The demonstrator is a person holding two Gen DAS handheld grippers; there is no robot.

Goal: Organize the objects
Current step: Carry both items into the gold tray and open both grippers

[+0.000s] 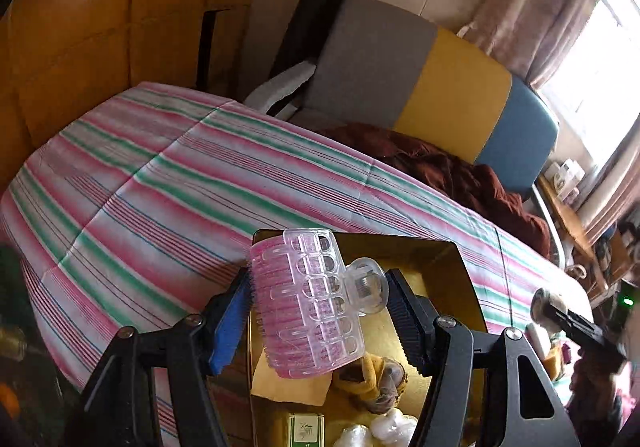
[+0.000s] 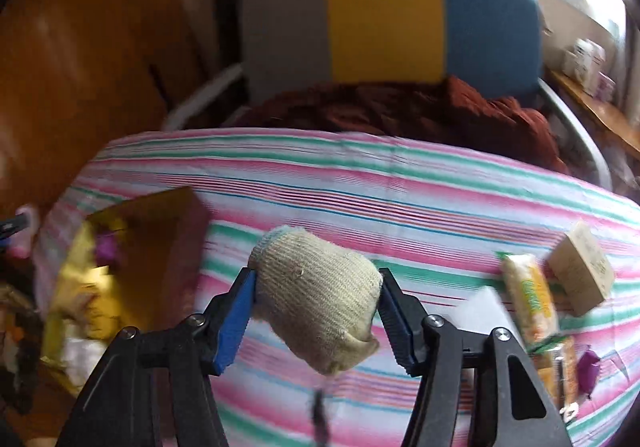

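Note:
My left gripper [image 1: 320, 311] is shut on a pink hair roller with a clear plastic clip [image 1: 308, 299] and holds it over the open gold box [image 1: 456, 271] on the striped bed. The box holds a yellow knit item [image 1: 372, 371], a small green carton [image 1: 306, 429] and white wrapped pieces [image 1: 394, 425]. My right gripper [image 2: 316, 303] is shut on a rolled beige knit sock [image 2: 316, 295], above the bed and right of the gold box [image 2: 160, 259]. The right gripper also shows in the left wrist view [image 1: 560, 315].
On the bed at the right lie a yellow snack packet [image 2: 528, 299], a tan carton [image 2: 580, 275] and a purple wrapped piece [image 2: 588, 365]. A brown blanket [image 2: 400, 107] and a grey, yellow and blue headboard [image 2: 384, 19] lie beyond. A wooden wardrobe [image 1: 100, 27] stands at the left.

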